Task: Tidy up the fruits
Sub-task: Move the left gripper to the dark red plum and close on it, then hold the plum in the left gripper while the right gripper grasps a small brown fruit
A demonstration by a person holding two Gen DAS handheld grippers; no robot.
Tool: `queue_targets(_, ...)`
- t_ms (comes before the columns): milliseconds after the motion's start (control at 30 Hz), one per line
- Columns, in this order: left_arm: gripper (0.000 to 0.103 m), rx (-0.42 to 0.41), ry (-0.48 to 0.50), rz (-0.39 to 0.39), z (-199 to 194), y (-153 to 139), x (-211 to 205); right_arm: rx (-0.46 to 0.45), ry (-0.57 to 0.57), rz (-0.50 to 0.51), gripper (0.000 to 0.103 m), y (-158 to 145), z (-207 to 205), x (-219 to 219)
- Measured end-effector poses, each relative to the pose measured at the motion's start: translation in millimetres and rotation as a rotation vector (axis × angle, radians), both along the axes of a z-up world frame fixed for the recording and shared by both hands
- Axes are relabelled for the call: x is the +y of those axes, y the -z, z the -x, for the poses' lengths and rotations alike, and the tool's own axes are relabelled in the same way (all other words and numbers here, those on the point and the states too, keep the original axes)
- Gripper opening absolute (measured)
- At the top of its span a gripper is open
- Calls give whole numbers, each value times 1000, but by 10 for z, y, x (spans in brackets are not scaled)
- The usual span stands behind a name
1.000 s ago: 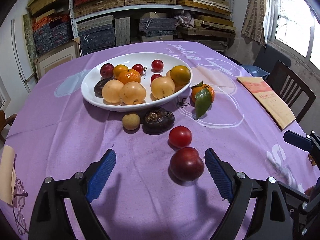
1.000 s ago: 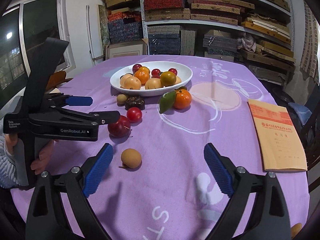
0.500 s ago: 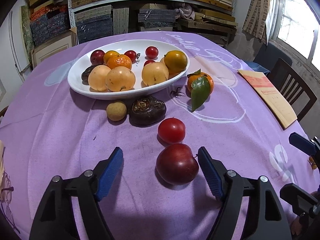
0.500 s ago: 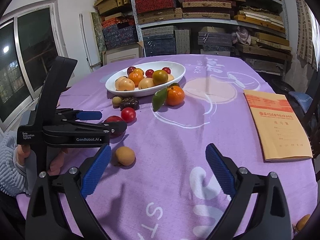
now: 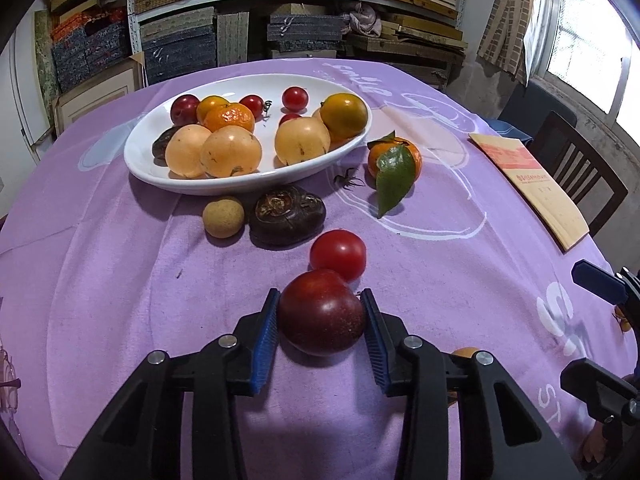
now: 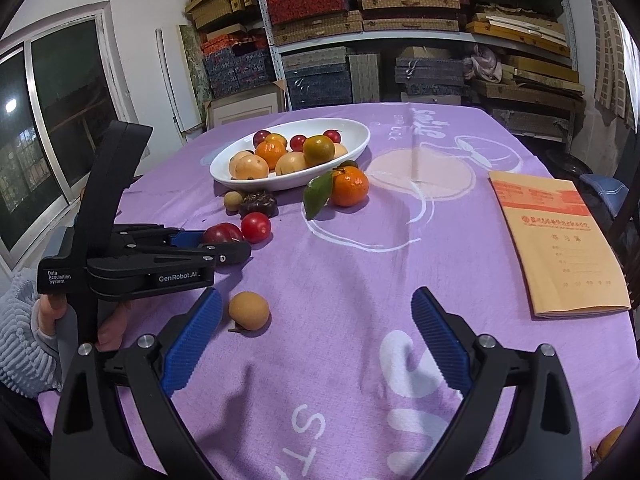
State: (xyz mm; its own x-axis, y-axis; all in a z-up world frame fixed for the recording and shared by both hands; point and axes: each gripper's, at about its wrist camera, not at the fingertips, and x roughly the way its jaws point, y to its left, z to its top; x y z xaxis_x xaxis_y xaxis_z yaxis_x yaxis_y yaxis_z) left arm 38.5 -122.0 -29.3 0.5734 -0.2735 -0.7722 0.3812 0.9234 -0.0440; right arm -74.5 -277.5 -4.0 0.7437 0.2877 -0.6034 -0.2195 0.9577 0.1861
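Between my left gripper's [image 5: 320,316] blue pads, clamped from both sides, sits the dark red plum [image 5: 321,312]; my right gripper [image 6: 316,324] gapes, a small brown fruit [image 6: 248,310] at its ten o'clock.

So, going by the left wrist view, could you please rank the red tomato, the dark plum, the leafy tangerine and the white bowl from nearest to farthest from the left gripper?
1. Dark plum, between the left gripper pads.
2. Red tomato, just beyond it.
3. Leafy tangerine, farther, to the right.
4. White bowl: its near rim is about level with the tangerine, too close to call.
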Motion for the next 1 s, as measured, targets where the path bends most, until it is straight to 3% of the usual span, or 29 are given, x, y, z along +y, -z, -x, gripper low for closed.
queue_targets(200,41,-62,-75,-33,50,-144,366,60,-95,152,90,97,-63,357)
queue_targets(333,40,-43,-137,-8,46,-131,647,98,-119,141,78,148,-161,462)
queue_targets(667,41,-46,-150,20,78,-162,778,116,-149,173,70,166,-350,675)
queue_targets(833,41,-41,-147,24,85,-151,785,155,-180,178,45,235,-415,750)
queue_targets(1000,41,-38,-146,23,81,-145,795,164,-188,170,29,247,-428,763)
